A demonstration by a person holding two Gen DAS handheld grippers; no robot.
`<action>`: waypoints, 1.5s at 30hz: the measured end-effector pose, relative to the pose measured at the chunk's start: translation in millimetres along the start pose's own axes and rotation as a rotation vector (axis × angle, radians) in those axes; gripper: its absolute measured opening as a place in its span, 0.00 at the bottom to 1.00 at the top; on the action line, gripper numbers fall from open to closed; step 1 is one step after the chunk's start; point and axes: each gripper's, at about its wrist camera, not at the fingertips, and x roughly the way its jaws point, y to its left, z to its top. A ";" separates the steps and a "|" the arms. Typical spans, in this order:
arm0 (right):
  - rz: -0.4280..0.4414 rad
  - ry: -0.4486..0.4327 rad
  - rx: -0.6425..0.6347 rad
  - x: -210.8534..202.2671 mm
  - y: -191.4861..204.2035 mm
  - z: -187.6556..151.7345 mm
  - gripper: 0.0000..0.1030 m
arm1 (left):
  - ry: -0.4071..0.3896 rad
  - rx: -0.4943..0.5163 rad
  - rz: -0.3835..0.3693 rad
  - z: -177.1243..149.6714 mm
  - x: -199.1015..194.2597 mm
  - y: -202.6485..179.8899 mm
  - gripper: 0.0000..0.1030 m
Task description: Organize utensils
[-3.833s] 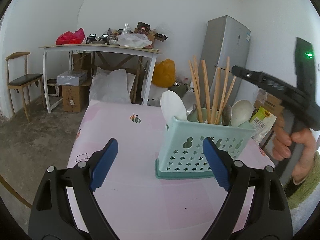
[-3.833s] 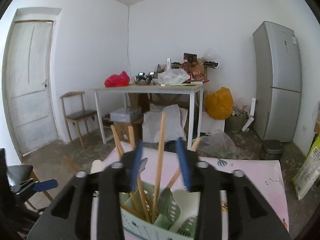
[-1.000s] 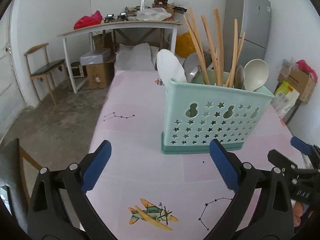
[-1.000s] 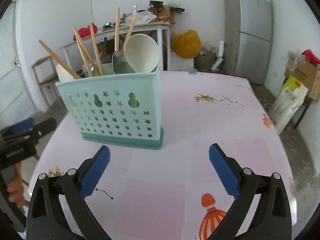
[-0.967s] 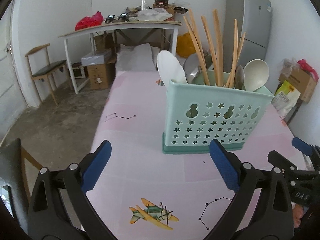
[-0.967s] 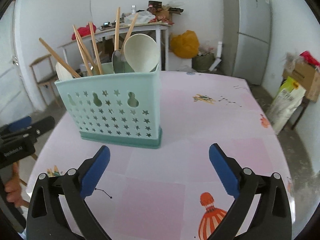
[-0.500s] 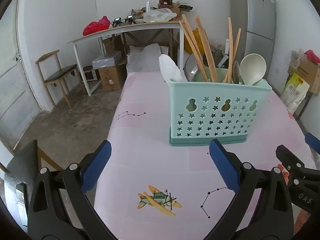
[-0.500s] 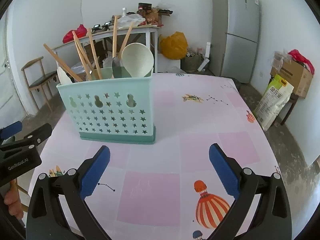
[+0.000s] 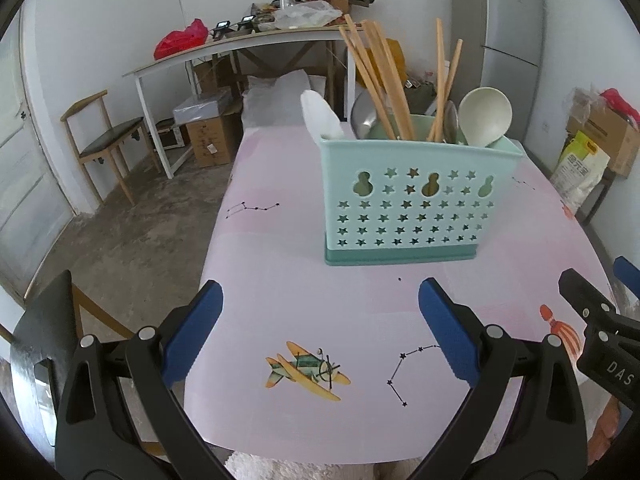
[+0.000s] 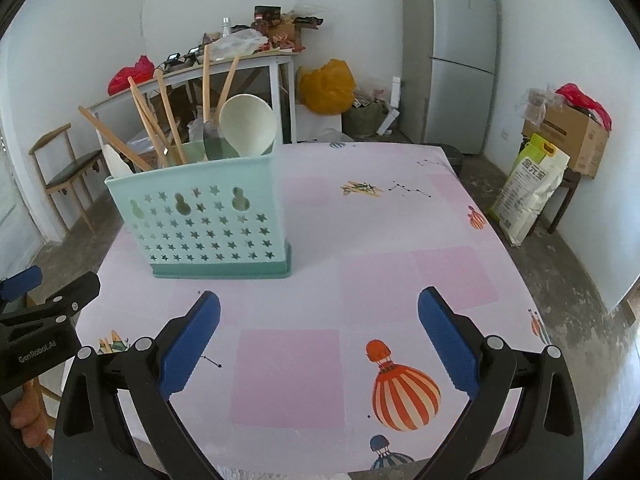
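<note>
A mint-green utensil caddy [image 9: 412, 204] [image 10: 204, 224] with star cut-outs stands upright on the pink tablecloth [image 9: 288, 280] [image 10: 360, 264]. Inside it stand several wooden chopsticks [image 9: 380, 80] [image 10: 160, 120], a pale round spoon [image 9: 484, 116] [image 10: 248, 126], a white spoon [image 9: 320, 116] and a metal spoon [image 10: 212, 140]. My left gripper [image 9: 320, 332] is open and empty over the near table edge, well short of the caddy. My right gripper [image 10: 320, 332] is open and empty too, in front of the caddy and to its right. Each gripper shows at the edge of the other's view.
A white table [image 9: 240, 44] piled with bags and boxes stands at the back. A wooden chair [image 9: 108, 136] is left of it, a grey fridge [image 10: 452, 52] right. Cardboard boxes [image 10: 568, 136] and a rice bag [image 10: 532, 188] sit on the floor beside the pink table.
Both grippers have drawn back from the caddy toward the near table edge, so it looks smaller. The right gripper, earlier narrowed over the chopsticks, now stands wide open.
</note>
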 end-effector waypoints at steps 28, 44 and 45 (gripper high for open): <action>-0.091 -0.003 -0.028 0.0 6.6 5.7 0.94 | -0.029 -0.048 0.121 2.6 -5.2 26.1 0.92; -0.095 -0.009 -0.025 -1.6 9.1 8.8 0.94 | -0.031 -0.034 0.148 1.0 -6.3 29.7 0.92; -0.095 -0.009 -0.026 -1.9 9.2 8.8 0.94 | -0.030 -0.034 0.149 0.8 -6.2 29.8 0.92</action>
